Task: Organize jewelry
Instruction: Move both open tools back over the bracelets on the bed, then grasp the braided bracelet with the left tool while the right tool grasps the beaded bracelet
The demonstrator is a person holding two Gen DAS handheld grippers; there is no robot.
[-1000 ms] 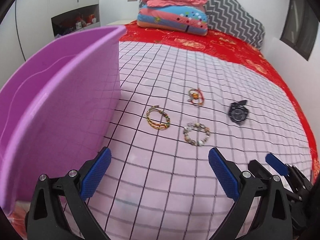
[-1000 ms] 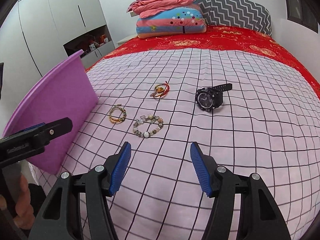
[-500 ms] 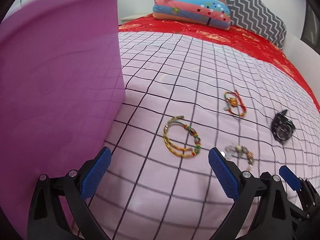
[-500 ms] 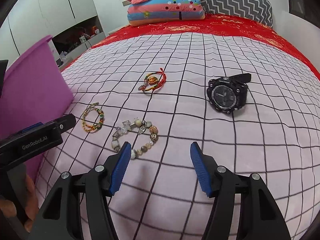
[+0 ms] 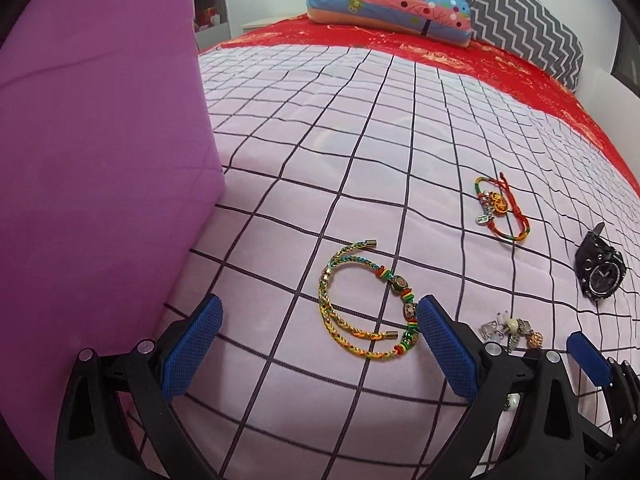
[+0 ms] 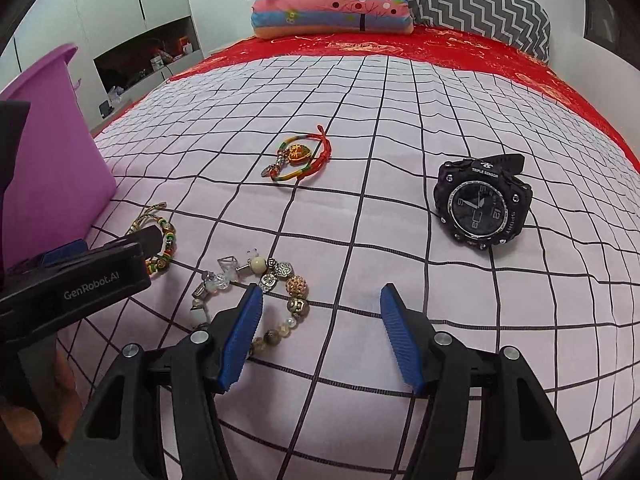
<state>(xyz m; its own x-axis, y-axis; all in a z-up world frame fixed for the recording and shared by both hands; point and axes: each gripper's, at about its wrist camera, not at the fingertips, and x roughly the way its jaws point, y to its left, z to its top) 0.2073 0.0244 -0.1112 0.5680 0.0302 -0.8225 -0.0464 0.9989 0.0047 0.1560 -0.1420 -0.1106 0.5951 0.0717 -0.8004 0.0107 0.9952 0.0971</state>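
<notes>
Both tools have been brought down and forward toward the bed since a second ago, so the jewelry now looms larger in both views. The left tool [image 5: 318, 342] is held wide, nothing between its pads, with the braided bracelet [image 5: 366, 306] lying on the bed just ahead of it and its beaded side just beside the right-hand pad. The right tool [image 6: 320, 336] is held partly open and empty; the bead bracelet [image 6: 256, 300] lies at its left pad, partly hidden behind it, and whether the pad touches it cannot be told.

Four pieces are seen, all loose on the checked sheet [image 6: 360, 100]: the two bracelets near the tools, the red cord bracelet [image 6: 298, 158] farther up the bed, and the watch [image 6: 480, 208] well apart to the right. The purple bin [image 5: 100, 140] stands at the left edge of the bed, near the braided bracelet; its inside is not shown, so whether anything has been put in it cannot be told.

As judged from this, the sorting has hardly begun: nothing is gripped, and all four visible pieces are left to be picked up and put away, presumably into the bin.
</notes>
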